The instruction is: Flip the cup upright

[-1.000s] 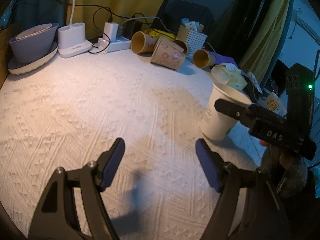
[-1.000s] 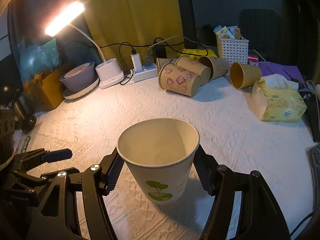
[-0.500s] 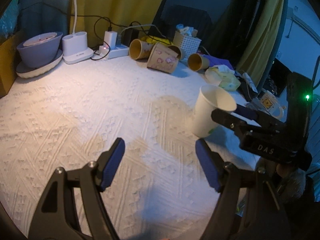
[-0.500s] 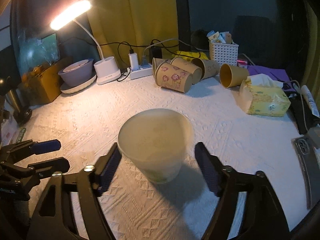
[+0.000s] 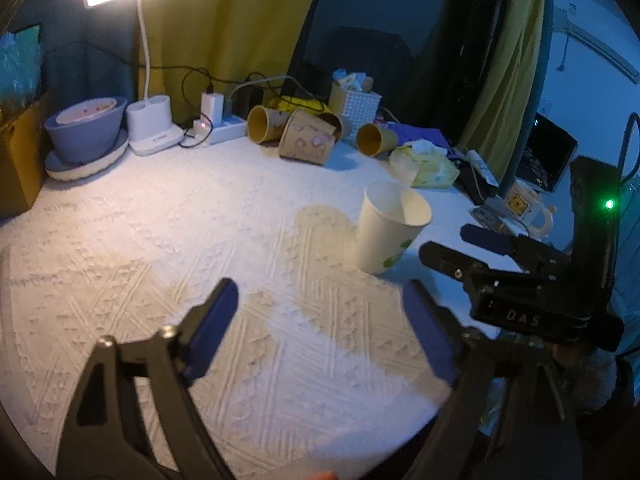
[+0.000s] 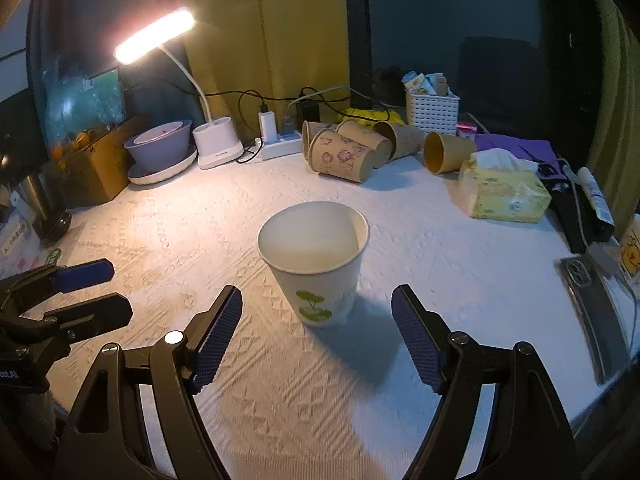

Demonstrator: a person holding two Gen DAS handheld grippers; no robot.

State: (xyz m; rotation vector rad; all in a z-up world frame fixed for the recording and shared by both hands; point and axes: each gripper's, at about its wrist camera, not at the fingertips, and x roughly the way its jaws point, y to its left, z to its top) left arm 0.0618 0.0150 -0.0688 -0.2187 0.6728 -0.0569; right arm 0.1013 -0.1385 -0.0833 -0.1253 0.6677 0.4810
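White cup (image 6: 316,256) upright on the tablecloth (image 6: 420,248), seemingly clear of the wide-spread right claw (image 6: 316,334).

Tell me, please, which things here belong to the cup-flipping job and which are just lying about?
Job:
white cup, standing upright
right hand-held gripper, open, apart from the cup
left hand-held gripper, open

Lying about:
brown cups on their sides
tissue pack
lamp
bowl
basket
power strip
phone

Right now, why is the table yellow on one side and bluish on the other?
Right wrist view: the desk lamp glows warm over the left, and the white cup throws a dark shadow toward the camera. Left wrist view: the tablecloth looks bluer away from the lamp.
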